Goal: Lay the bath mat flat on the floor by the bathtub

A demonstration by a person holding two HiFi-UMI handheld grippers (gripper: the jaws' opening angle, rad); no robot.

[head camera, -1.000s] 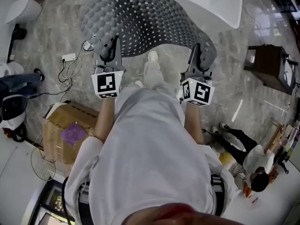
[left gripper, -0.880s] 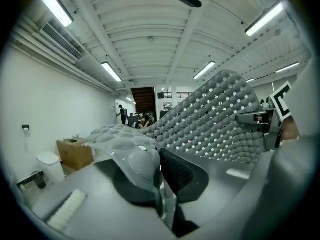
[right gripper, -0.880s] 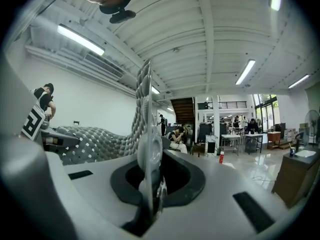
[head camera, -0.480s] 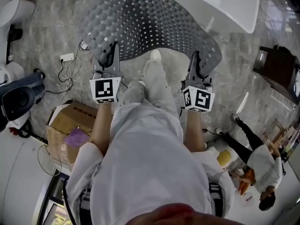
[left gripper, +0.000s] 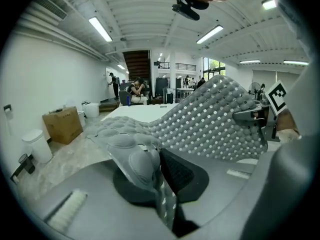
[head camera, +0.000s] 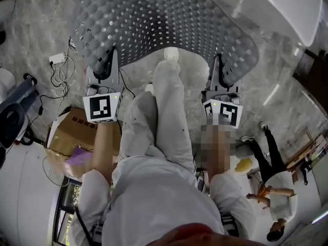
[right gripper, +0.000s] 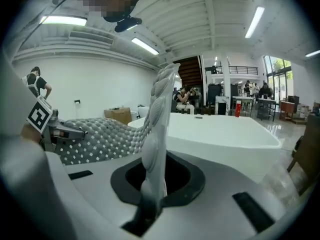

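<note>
A grey bath mat (head camera: 164, 24) with bumps and small holes hangs spread between both grippers, above the marble floor (head camera: 41, 40). My left gripper (head camera: 106, 64) is shut on the mat's near left corner (left gripper: 137, 159). My right gripper (head camera: 221, 73) is shut on the near right corner (right gripper: 155, 149). The white bathtub (head camera: 287, 6) lies at the top right, beyond the mat's far edge, and shows as a broad white rim (right gripper: 220, 129) in the right gripper view. The mat sags in the middle over my leading foot (head camera: 170, 55).
A cardboard box (head camera: 69, 135) with a purple cloth stands left of my legs. A white cable and plug (head camera: 59, 68) lie on the floor at left. Another person (head camera: 277, 178) crouches at the lower right. A dark cabinet (head camera: 315, 68) stands at the right edge.
I have stepped toward the bathtub with the mat held out. Both grippers have tilted lower, so the tub and floor now show in both gripper views.
</note>
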